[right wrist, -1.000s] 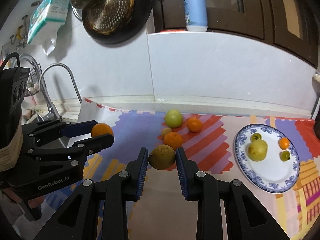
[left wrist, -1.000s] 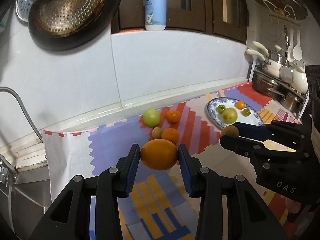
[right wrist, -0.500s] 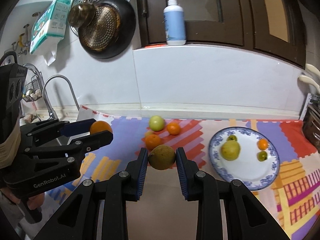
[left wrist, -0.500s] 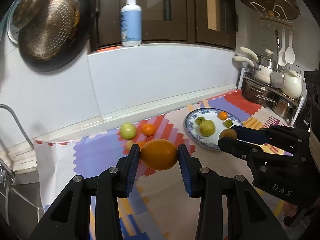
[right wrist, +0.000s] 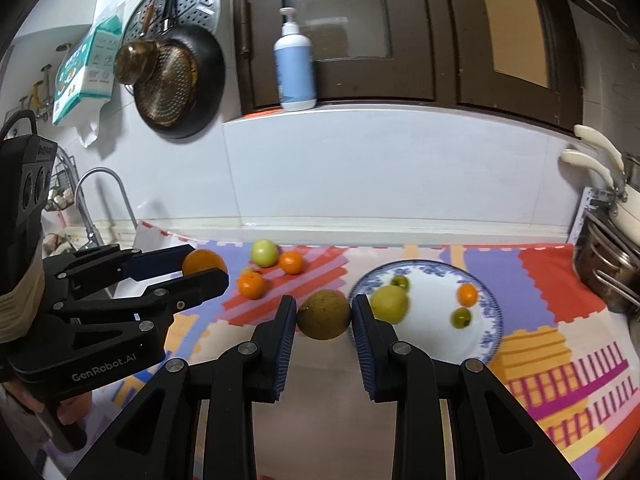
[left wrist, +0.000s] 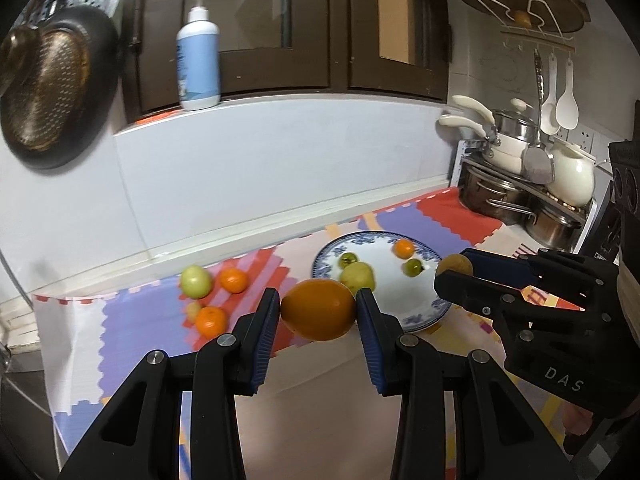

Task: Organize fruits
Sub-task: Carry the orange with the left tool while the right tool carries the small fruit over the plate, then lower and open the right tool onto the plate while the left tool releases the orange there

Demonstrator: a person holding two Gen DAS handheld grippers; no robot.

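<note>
Counter mat (right wrist: 560, 276) first: the blue-rimmed plate (right wrist: 490, 304) sits on its right half and already has a yellow-green fruit (right wrist: 388, 302), a small orange (right wrist: 467, 294) and two small green fruits on it. Bare white is at the plate's near side and centre-right. That's your landing zone.

Loose pile left of the plate: green apple (right wrist: 264, 253), two small oranges beside it, something small and pale between them, can't tell what.

You're carrying two fruits. The left gripper (left wrist: 318, 310) is clamped on the big orange (left wrist: 318, 308), jaws only as wide as the fruit, held clear above the mat short of the plate. The right gripper (right wrist: 323, 314) is clamped on the brown round fruit (right wrist: 323, 314), narrower gap, also off the surface, just left of the plate rim.

My read: mid-carry toward the plate. Advice:
- Drop the right one first, it's nearer.
- Lower until the fruit touches before opening; round fruit rolls.
- Stay clear of the yellow-green fruit, it's close to your path.
- Keep the claws apart over the plate.
</note>
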